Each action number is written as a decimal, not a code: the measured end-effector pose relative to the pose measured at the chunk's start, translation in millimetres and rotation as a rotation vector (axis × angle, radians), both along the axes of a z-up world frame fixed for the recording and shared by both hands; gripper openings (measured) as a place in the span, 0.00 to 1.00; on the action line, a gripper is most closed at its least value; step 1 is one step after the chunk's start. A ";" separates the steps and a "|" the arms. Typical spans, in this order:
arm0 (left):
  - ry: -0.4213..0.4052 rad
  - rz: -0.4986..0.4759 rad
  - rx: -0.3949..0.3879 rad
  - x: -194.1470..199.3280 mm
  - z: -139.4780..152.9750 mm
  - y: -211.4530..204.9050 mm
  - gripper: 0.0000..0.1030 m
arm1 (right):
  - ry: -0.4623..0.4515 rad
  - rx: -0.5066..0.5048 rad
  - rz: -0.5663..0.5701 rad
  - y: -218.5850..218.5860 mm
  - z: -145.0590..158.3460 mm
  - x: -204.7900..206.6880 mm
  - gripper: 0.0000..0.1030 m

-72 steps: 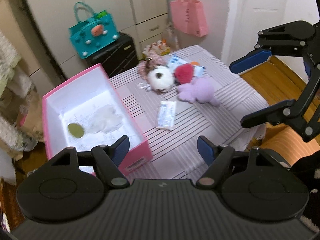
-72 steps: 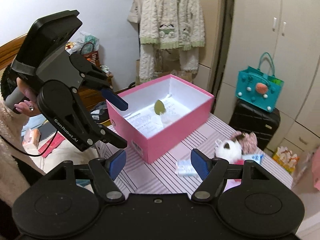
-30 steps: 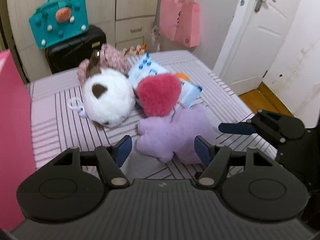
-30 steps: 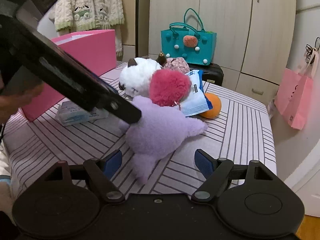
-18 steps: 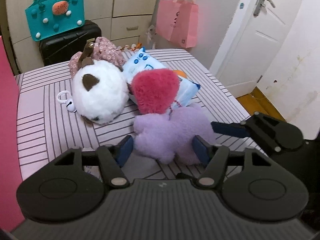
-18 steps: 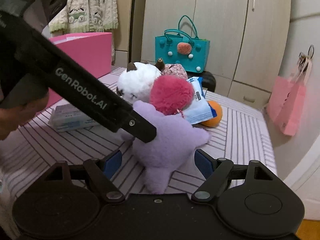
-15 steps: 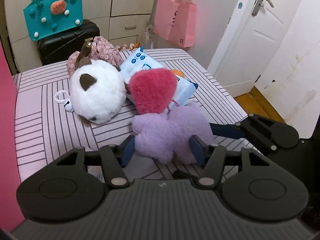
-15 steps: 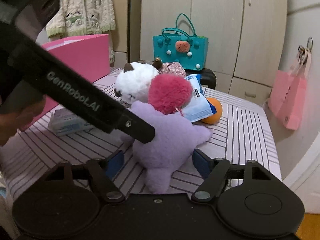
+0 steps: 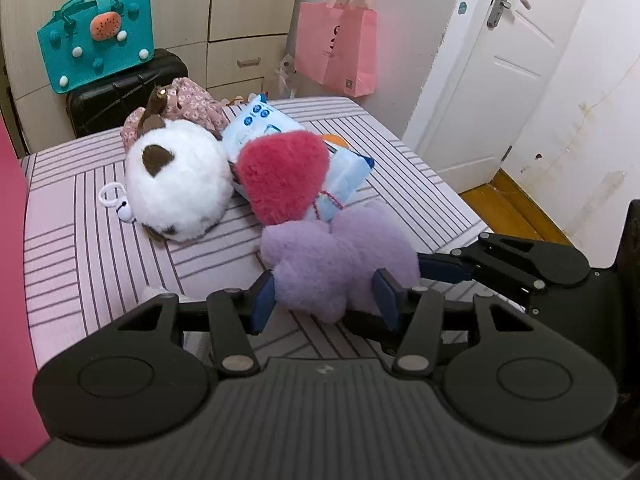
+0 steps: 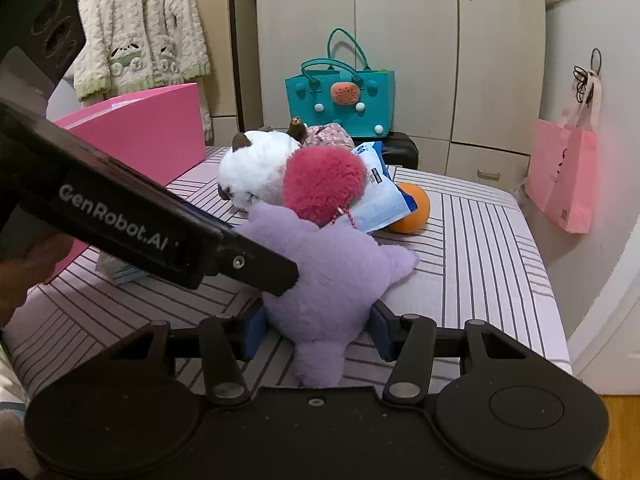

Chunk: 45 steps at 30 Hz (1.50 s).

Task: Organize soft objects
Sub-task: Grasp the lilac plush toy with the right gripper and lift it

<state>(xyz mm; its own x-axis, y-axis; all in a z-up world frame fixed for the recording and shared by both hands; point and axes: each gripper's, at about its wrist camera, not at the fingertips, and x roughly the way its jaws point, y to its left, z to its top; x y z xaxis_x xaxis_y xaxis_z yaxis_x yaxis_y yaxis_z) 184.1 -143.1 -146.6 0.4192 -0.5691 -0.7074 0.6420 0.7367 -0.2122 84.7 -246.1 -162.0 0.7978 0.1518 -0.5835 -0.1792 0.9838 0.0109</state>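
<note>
Plush toys crowd the striped counter [image 9: 80,256], and both hand-held grippers are on the same one: the purple plush [image 9: 340,256] lying at the near end of the pile. The left hand-held gripper [image 9: 326,300] has its blue pads pressed into the toy's flanks, one on each side, pinching it. From the other side, the right hand-held gripper [image 10: 316,332] clamps the same purple plush [image 10: 332,276] near its lower end, pads sunk into the fur. Just behind it, touching, sits the red fuzzy plush [image 9: 282,176], resting on a blue-and-white packet [image 9: 344,168]. The white round plush [image 9: 178,184] with brown ears lies beside the red one, a floral pink fabric toy [image 9: 188,100] behind it. An orange ball [image 10: 412,208] peeks out under the packet. The pink box [image 10: 148,132] stands at the counter's far left, well apart from the purple plush.
</note>
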 end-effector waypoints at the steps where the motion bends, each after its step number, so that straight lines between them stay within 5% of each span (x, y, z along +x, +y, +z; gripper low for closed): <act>1: 0.007 -0.003 0.004 -1.5 -0.2 0.0 0.50 | 0.004 0.003 -0.003 0.1 0.5 -0.4 0.56; 27: 0.242 0.077 -0.020 -62.8 8.7 35.5 0.50 | 0.131 -0.060 0.073 34.4 23.5 -60.9 0.57; 45: 0.217 0.071 -0.017 -102.2 45.9 82.1 0.50 | 0.134 -0.079 0.214 72.5 63.0 -88.3 0.57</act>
<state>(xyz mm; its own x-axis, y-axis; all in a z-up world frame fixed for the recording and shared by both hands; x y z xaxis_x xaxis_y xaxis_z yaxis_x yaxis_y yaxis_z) 81.9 -61.0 -100.7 0.2981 -0.5560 -0.7759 0.5264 0.7738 -0.3523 -3.6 -173.6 -99.0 0.6671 0.2586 -0.6987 -0.3852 0.9225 -0.0264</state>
